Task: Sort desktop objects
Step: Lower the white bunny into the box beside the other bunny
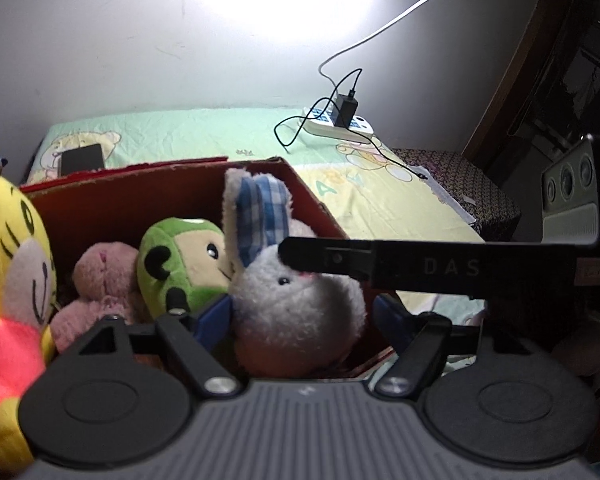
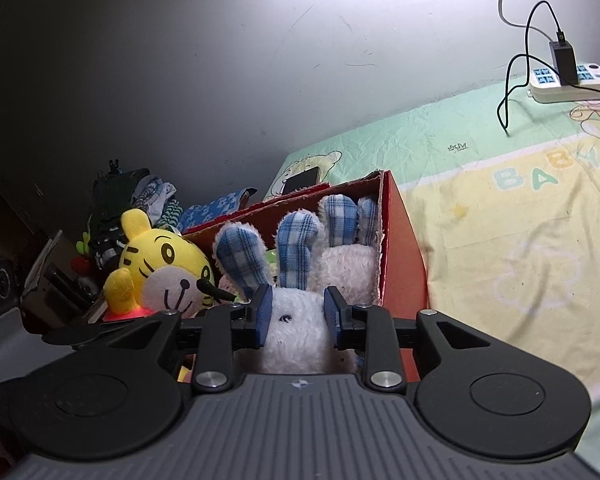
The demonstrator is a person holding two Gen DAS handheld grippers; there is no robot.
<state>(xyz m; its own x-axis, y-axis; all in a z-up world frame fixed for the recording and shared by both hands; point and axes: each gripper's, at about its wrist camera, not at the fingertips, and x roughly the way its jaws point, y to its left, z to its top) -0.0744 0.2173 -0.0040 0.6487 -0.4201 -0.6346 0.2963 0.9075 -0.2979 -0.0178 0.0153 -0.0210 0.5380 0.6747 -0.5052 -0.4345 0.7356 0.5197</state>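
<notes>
A: Currently, item 1: white rabbit plush (image 2: 296, 328), pinched at the head by right gripper (image 2: 296, 316), over red box (image 2: 404, 248).

B: Left gripper (image 1: 300, 312)?

A: Apart, astride same rabbit, no squeeze. Risk: soft pile slips; ears snag box rim.

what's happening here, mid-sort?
A person with two handheld grippers is packing plush toys into a red box. The right gripper is shut on a white bunny with blue plaid ears, at the box. The left gripper is open around the same bunny. A yellow tiger sits beside it.
</notes>
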